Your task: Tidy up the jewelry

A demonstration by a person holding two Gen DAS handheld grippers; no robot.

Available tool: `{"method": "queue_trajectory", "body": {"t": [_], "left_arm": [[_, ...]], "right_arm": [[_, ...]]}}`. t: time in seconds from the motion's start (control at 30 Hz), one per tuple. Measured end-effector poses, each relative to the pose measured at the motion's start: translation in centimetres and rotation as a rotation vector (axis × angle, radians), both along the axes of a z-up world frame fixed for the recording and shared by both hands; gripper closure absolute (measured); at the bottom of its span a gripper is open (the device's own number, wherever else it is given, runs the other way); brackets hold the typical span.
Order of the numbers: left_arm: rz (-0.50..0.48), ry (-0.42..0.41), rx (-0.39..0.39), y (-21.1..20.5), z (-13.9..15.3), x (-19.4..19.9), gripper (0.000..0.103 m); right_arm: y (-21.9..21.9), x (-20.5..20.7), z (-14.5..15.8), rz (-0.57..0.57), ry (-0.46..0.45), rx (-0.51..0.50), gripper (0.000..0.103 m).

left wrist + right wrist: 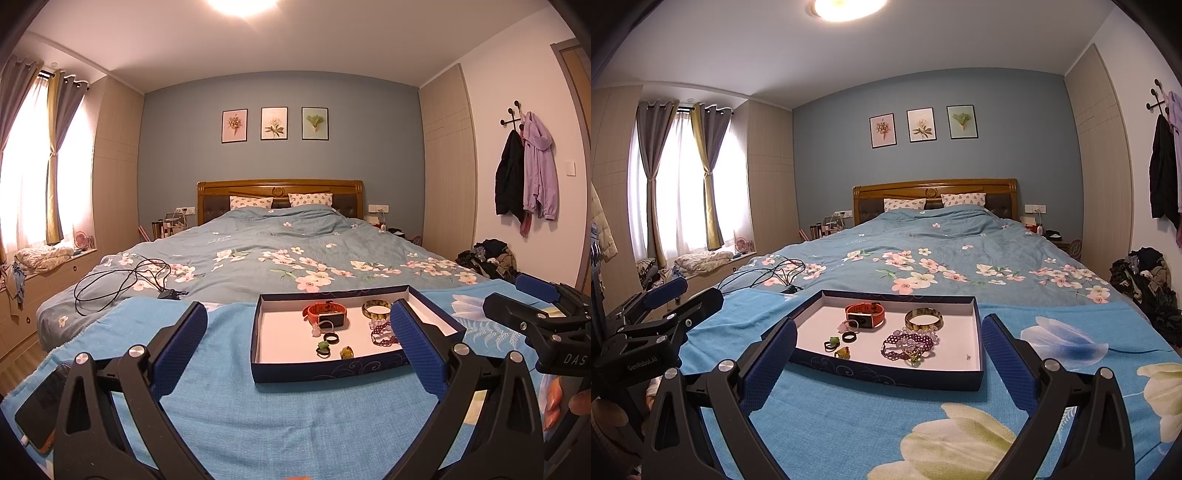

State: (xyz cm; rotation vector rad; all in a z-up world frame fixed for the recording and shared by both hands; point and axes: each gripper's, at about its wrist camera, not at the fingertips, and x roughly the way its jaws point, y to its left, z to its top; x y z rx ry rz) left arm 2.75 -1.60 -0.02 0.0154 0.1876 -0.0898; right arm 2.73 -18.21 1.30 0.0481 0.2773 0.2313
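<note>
Left gripper [299, 339]: nearest the left wrist camera; black frame, blue textured pads, jaws spread wide, nothing between them. It hangs above the blue towel, aimed at the tray's near wall.
Right gripper [889, 341]: same build, jaws spread wide and empty, aimed at the tray from the near side. In the left wrist view it shows at the right edge [532, 306].
Towel [849, 417]: blue cloth with large white flowers, spread over the foot of the bed; the tray rests on it.
Tray [886, 373]: shallow dark-blue box with a white floor, wall printed with scrollwork. All the jewelry lies inside it.
Watch [865, 315]: orange strap, dark rectangular face, at the far left of the tray floor.
Bangle [923, 319]: amber and gold, lying flat, right of the watch and apart from it.
Beaded bracelets [908, 345]: purple strands in a heap, just in front of the bangle.
Black ring [849, 336]: just in front of the watch.
Pink ring [846, 325]: pale, touching the watch's near edge.
Green ring [831, 342]: left of the black ring.
Yellow-green ring [843, 352]: nearest the tray's front wall.
Small stud [968, 356]: alone near the right wall; kind cannot be told.
Phone [40, 402]: on the towel's left edge.
Cable [122, 280]: black, looped on the floral duvet [295, 240].
</note>
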Motion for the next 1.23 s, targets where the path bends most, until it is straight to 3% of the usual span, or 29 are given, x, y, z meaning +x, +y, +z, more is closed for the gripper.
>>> {"method": "queue_trajectory", "body": {"t": [0.93, 1.07, 1.23], "left_arm": [[-0.002, -0.008, 0.0, -0.2, -0.3, 0.2, 0.005], [-0.006, 0.045, -0.026, 0.2, -0.5, 1.1, 0.005], [0.003, 0.143, -0.033, 1.2, -1.4, 2.9, 0.005]], "right_arm": [[0.1, 0.1, -0.1, 0.002, 0.005, -0.004, 0.006], [-0.2, 0.5, -0.2, -0.001, 0.031, -0.018, 0.006], [-2.7, 2.7, -1.0, -0.047, 0.165, -0.059, 0.006]]}}
